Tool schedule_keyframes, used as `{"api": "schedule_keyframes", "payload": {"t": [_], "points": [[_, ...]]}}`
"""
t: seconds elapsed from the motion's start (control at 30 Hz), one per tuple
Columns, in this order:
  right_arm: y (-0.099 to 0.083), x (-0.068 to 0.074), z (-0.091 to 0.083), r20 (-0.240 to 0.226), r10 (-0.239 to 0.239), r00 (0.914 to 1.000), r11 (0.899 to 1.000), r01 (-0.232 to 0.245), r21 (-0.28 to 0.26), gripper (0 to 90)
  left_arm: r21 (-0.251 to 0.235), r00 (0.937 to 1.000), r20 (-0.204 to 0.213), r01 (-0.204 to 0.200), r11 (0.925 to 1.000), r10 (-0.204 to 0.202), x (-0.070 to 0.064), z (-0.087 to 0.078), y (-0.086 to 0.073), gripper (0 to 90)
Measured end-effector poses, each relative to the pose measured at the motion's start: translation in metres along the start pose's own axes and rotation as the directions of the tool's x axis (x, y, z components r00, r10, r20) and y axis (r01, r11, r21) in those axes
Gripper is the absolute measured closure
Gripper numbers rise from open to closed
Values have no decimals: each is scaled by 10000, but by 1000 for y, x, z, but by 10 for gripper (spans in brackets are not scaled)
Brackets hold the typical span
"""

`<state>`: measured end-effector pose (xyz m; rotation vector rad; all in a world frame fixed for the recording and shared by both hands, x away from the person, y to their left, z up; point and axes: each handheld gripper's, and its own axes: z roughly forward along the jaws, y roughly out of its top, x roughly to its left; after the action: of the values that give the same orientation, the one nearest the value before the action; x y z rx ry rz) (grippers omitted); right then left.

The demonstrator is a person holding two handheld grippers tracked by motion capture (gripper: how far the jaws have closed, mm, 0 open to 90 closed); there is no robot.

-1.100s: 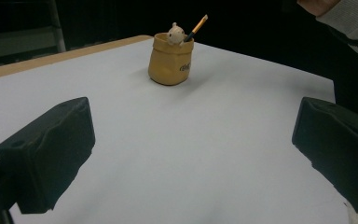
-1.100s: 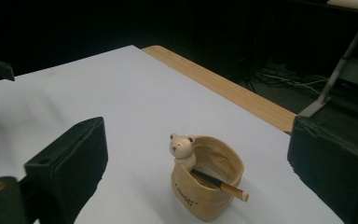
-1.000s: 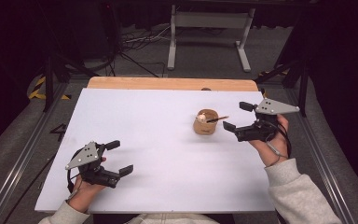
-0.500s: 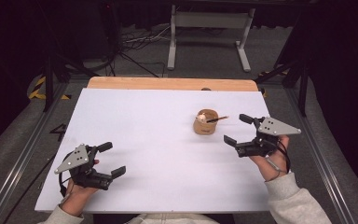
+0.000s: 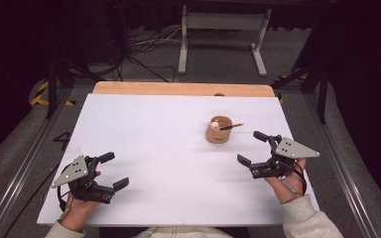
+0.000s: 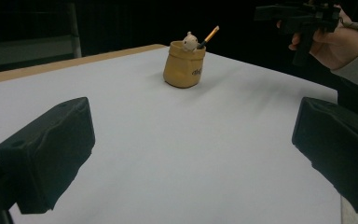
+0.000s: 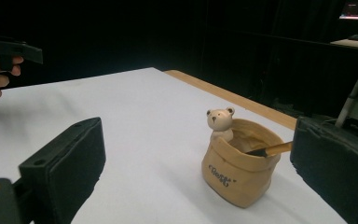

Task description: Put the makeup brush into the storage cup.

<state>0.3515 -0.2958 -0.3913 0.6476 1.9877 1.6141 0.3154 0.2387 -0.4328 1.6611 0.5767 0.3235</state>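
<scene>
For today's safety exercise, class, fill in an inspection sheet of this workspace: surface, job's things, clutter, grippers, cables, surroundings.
Surface: white sheet on a wooden table, flat.
Job's things: tan pot with a bear figure, upright; pencil leaning inside.
Clutter: nothing seen.
Grippers: left gripper open, holding nothing, near the front left; right gripper open, holding nothing, beside the pot, apart from it.
Cables: loose cables on the floor beyond the table.
Surroundings: dark room, metal stand behind.

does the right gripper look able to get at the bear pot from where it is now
Probably yes. The right gripper sits just beside the bear pot with its jaws wide open, and bare white table lies between them, with nothing in the way.
</scene>
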Motion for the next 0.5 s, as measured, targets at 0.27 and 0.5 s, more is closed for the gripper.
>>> {"api": "schedule_keyframes", "payload": {"t": [0.27,0.5], "points": [[-12,3,-2,118,4,9999,10000,-3,-73,35,-14,9999,-94,-134,9999,134,-1,1,-2,1],[-21,6,-2,149,35,9999,9999,-33,-101,35,-3,9995,-279,-179,9998,179,0,2,-5,1]]}}
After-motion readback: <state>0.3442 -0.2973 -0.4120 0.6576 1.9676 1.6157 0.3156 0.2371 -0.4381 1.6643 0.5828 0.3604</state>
